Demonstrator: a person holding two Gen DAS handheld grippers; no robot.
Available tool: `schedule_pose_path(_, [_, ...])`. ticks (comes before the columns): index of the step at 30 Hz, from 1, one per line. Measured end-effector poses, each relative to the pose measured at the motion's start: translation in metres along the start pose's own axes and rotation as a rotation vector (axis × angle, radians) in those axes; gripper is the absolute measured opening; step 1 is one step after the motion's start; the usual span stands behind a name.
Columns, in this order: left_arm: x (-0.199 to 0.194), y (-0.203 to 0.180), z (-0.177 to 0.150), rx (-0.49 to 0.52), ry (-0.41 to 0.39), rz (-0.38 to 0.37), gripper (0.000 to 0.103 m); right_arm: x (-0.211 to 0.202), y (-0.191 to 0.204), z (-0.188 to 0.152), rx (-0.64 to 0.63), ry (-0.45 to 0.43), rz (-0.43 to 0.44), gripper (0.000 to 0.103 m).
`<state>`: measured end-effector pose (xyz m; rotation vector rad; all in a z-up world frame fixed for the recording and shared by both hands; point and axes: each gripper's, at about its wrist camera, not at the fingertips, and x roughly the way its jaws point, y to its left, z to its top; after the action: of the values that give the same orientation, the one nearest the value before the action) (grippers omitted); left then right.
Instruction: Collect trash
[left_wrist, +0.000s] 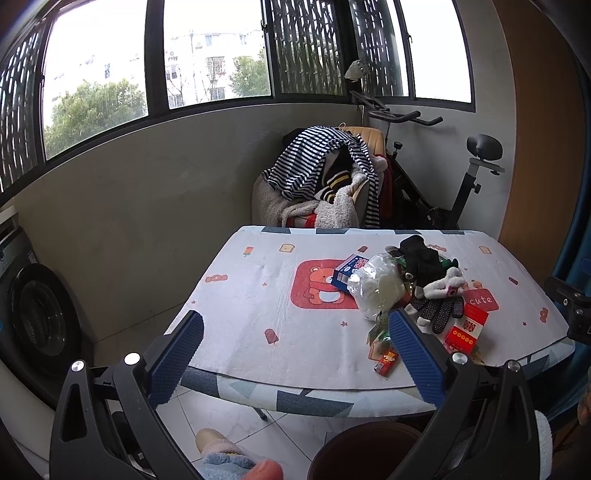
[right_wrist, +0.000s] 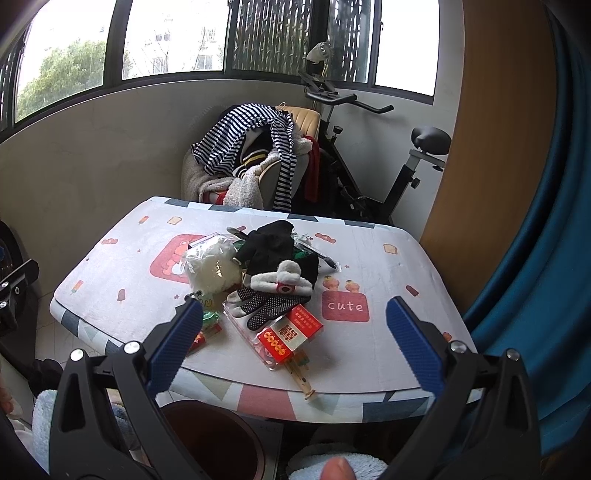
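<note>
A heap of things lies on the padded table (left_wrist: 258, 295) (right_wrist: 388, 266): a clear plastic bag with white stuffing (left_wrist: 376, 288) (right_wrist: 214, 266), a blue carton (left_wrist: 349, 273), black and dotted gloves (left_wrist: 439, 314) (right_wrist: 273, 306), a red box (left_wrist: 465, 328) (right_wrist: 291, 334), small wrappers (left_wrist: 386, 360) (right_wrist: 207, 328) and a wooden stick (right_wrist: 304, 376). A brown bin (left_wrist: 365, 450) (right_wrist: 218, 443) stands under the table's near edge. My left gripper (left_wrist: 295, 332) is open and empty, before the table's near left. My right gripper (right_wrist: 293, 319) is open and empty, above the near edge by the red box.
A chair piled with striped clothes (left_wrist: 325, 177) (right_wrist: 247, 155) and an exercise bike (left_wrist: 443, 177) (right_wrist: 369, 166) stand behind the table. A washing machine (left_wrist: 37, 314) is at the left. A wooden panel (right_wrist: 498, 129) and blue curtain (right_wrist: 554, 258) stand at the right.
</note>
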<state>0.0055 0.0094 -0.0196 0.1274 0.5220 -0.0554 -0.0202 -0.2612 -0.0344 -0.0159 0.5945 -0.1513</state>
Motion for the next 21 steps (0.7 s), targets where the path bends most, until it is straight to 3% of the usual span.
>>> schedule_pose_path(9, [0.015,-0.008,-0.004,0.048,0.015,-0.097,0.099,0.015,-0.002,-0.006,0.012,0.025,0.0,0.098])
schedule_pose_path(15, [0.035,-0.012,-0.01,0.055,0.053,-0.097,0.099,0.034,-0.005,-0.018,0.024,0.049,0.059,0.098])
schedule_pose_path(21, [0.062,-0.003,-0.021,0.01,0.052,-0.081,0.099,0.07,-0.015,-0.034,0.031,0.116,0.043,0.098])
